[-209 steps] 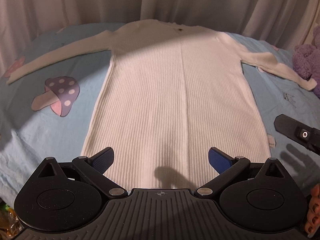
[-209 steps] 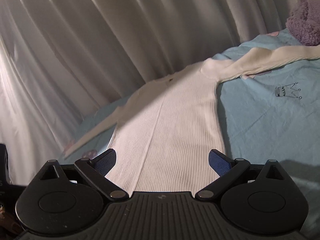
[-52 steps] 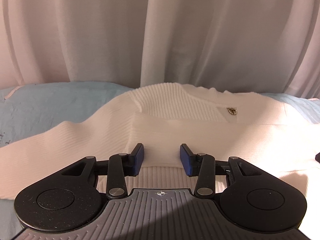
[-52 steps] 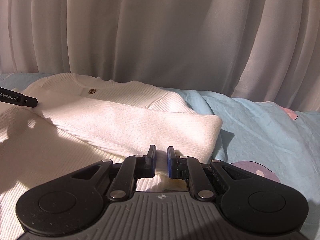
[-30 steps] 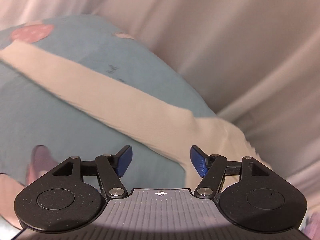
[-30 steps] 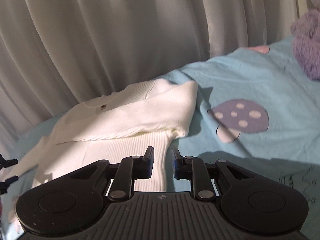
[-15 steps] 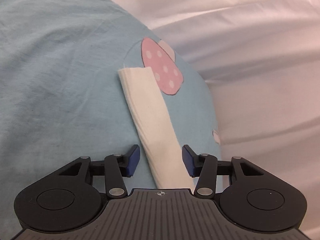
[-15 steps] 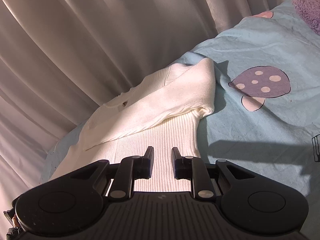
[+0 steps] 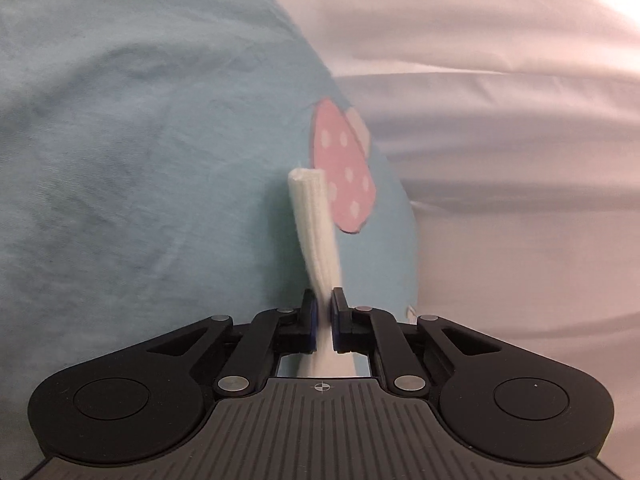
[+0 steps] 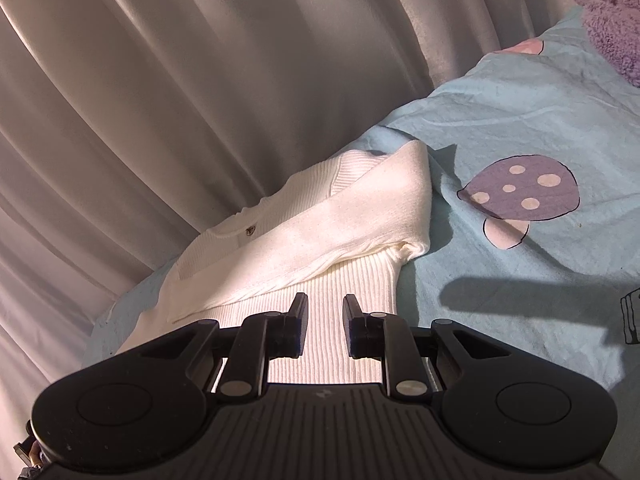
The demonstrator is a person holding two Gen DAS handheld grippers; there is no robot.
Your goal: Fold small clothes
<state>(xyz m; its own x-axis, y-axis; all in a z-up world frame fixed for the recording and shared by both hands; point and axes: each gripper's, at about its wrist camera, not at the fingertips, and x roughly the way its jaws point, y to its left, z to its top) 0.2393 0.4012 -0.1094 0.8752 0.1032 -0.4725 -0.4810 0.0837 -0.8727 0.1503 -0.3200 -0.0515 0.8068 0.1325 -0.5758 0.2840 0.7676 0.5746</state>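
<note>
Left gripper [image 9: 324, 304] clamped on sleeve [image 9: 314, 216], cuff toward 12 o'clock. Right gripper [image 10: 325, 314] parted, empty, above sweater [image 10: 304, 240].

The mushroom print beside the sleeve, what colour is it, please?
Pink with white dots, clearest in the left wrist view.

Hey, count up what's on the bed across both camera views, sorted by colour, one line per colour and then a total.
White: 1, the ribbed knit sweater, its sleeve pinched in the left gripper
Purple: 2, the mushroom print and the fuzzy plush toy
Pink: 2, the dotted mushroom print and a print at the bed's far edge
Total: 5
</note>
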